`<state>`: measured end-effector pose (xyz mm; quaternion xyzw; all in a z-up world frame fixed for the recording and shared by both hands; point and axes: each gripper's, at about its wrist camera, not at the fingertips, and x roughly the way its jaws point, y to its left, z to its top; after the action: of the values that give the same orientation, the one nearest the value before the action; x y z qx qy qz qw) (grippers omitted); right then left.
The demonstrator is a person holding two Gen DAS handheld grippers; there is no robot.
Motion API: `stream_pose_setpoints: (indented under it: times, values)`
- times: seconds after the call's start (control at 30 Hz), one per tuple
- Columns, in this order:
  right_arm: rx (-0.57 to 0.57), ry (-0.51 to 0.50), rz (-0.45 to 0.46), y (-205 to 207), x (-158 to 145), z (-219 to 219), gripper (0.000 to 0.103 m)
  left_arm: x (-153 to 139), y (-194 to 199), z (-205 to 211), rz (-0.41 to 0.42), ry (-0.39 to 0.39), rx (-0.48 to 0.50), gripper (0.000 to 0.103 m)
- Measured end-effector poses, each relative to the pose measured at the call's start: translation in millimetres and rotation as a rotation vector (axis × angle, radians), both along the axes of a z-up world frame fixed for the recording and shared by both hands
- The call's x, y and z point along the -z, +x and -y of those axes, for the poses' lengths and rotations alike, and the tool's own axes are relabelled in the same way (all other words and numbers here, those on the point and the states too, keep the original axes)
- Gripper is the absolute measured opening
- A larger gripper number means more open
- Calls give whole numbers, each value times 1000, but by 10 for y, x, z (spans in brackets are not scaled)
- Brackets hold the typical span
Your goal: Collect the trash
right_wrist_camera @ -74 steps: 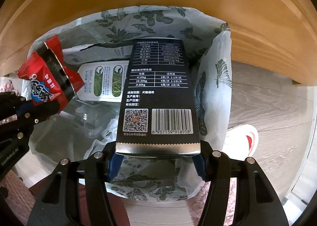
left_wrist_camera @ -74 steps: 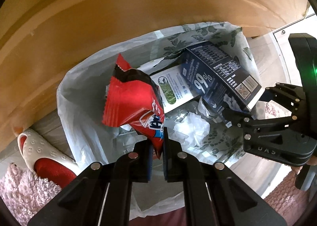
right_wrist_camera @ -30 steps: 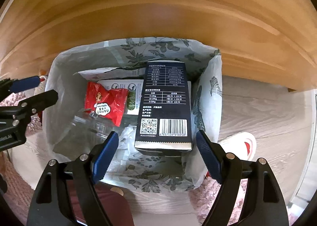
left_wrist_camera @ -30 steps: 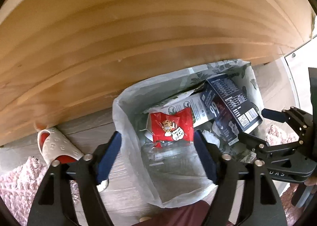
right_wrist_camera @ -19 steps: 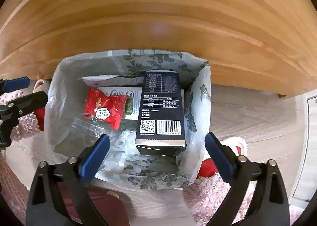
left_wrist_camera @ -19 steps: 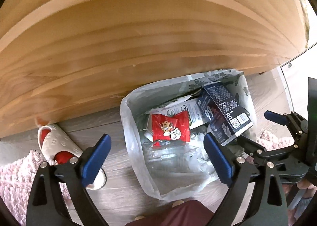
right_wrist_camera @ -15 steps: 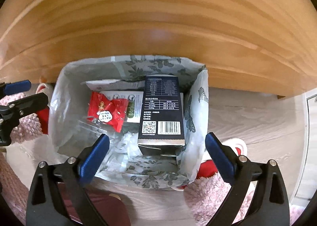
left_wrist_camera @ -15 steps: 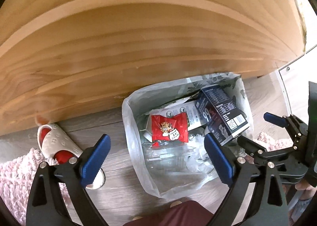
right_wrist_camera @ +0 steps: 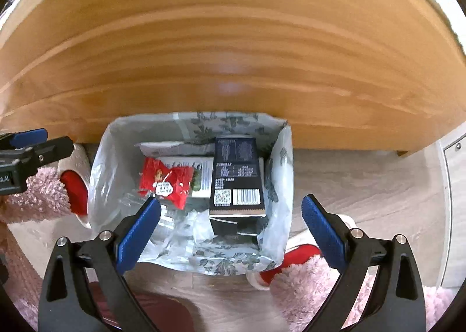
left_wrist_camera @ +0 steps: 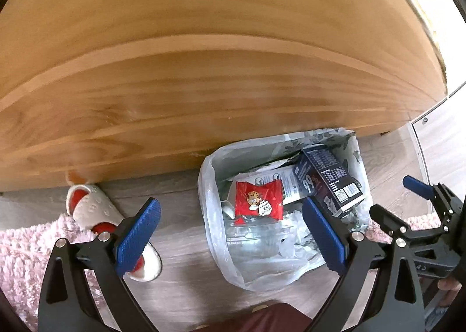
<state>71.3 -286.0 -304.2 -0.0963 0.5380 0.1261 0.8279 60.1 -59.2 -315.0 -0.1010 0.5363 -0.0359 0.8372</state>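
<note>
Home setting: slippers (left_wrist_camera: 87, 203) and pink rug (left_wrist_camera: 26, 247) are lying on wood floor (right_wrist_camera: 364, 174); lined bin (right_wrist_camera: 186, 125) is sitting beside wooden furniture (left_wrist_camera: 204, 69).

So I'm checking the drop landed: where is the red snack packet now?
The red snack packet lies inside the lined trash bag in both wrist views, left of the dark box, resting on a white carton.

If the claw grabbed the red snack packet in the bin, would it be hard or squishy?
Probably squishy: the red packet looks like thin, crinkled wrapper. Likely light, since it lies on top of the other trash. Its shiny surface might slip.
</note>
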Motion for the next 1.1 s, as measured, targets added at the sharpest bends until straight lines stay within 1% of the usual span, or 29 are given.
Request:
stream_pose_setpoints:
  times: [0.17,0.37,0.47,0.53,0.8,1.0,1.1]
  values:
    - [14,14,50,-44,-121,23,93,-148,-62,-52,68,9,-23,94]
    - [30,51,126,-115,-353,75,93,-354,-146,-158,147,11,-57,95]
    - [40,56,151,-147,-449,88,93,-441,-212,-192,181,32,-83,95]
    - [49,60,157,-165,-485,92,93,-505,-258,-221,203,34,-101,95]
    - [72,91,217,-253,-703,156,93,-706,-382,-368,270,-19,-150,95]
    - [83,122,288,-331,-888,187,93,-781,-421,-372,305,-48,-141,95]
    - [78,163,308,-359,-960,205,93,-795,-435,-358,314,-52,-127,95]
